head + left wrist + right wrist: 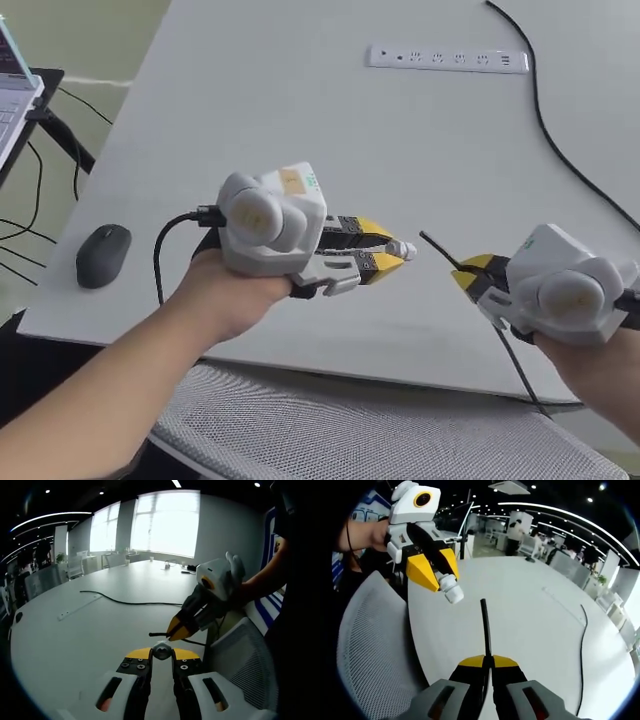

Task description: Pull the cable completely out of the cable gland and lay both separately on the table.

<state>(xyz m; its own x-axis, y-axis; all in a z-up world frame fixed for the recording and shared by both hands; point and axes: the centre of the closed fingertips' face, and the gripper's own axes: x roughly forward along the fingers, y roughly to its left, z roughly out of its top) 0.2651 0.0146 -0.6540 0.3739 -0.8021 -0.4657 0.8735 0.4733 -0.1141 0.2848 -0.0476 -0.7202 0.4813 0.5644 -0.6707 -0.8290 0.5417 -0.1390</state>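
My left gripper is shut on a small white cable gland, held above the table's front edge. My right gripper is shut on a thin black cable. The cable's free end points toward the gland, with a small gap between them. The rest of the cable hangs down past the table edge. In the left gripper view the right gripper shows with the cable end sticking out.
White table with a white power strip at the back and a long black cord on the right. A black mouse lies at the left. A grey mesh chair stands below the front edge. People stand far off in the right gripper view.
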